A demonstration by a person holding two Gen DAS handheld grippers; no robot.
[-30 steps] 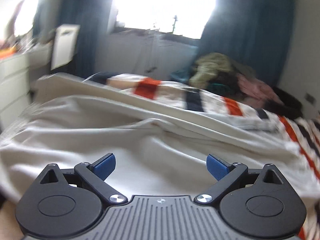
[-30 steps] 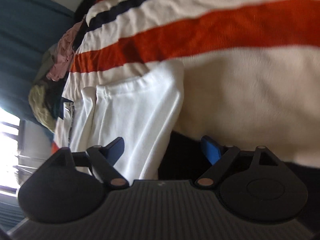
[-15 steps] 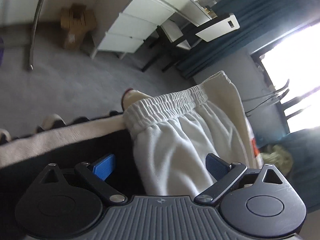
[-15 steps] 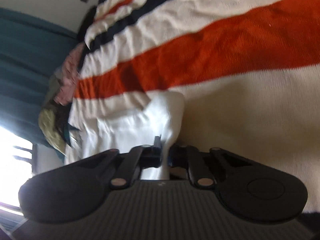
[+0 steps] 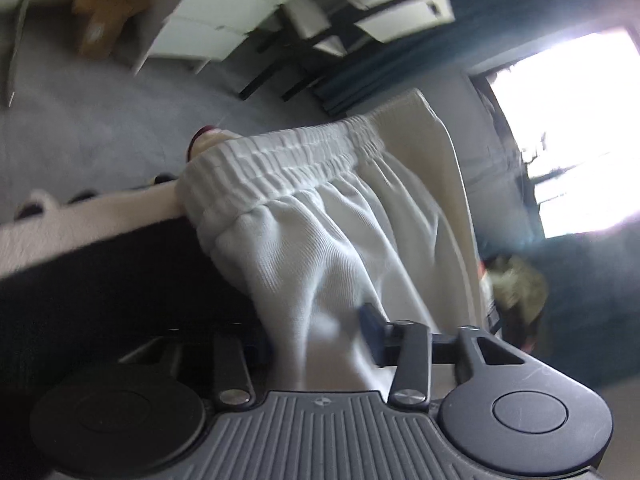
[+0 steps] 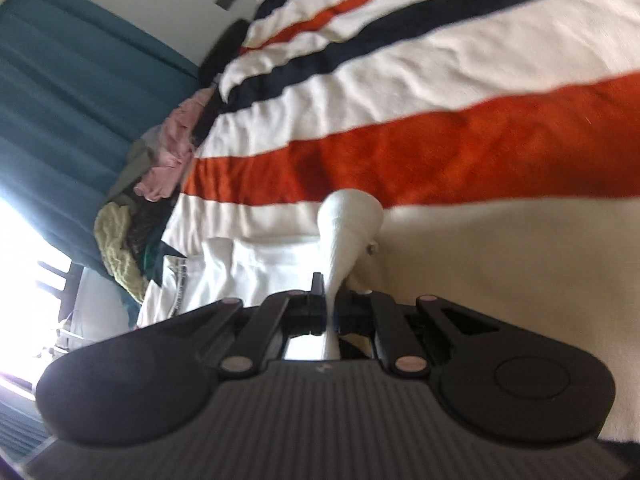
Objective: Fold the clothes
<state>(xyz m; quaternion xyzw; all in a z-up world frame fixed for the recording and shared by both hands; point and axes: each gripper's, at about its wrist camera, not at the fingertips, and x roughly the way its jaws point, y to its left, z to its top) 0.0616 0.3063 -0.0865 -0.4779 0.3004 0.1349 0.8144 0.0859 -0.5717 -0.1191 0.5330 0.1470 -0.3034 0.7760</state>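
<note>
1. The trousers (image 5: pixel 320 216), white with an elastic waistband (image 5: pixel 280 160), are lying on the striped bedspread (image 6: pixel 440 92), with the waistband end hanging past the bed edge above the grey floor (image 5: pixel 88 120).
2. The left gripper (image 5: pixel 320 344) is sitting at the waist end. Its jaws are standing part-way closed with a thick bunch of the white cloth running between them; the blue pad on one side is touching the cloth, but the other finger is in shadow, so whether the pinch is firm I cannot tell.
3. The right gripper (image 6: pixel 329 312) is pinching a thin ridge of the same white cloth, its jaws nearly together with only the fabric between them. The cloth is bulging into a rounded knob just beyond the tips.
4. Judging by both grips, a grasp-and-lift step is in hand: the two ends are being taken up for laying out or for a fold, and this one moment fits either.
5. The next move is calling for both grips holding tight and the cloth staying taut between them, so it is not sagging or slipping out.
6. A clothes pile (image 6: pixel 132 216) is waiting by the curtain (image 6: pixel 60 92).
</note>
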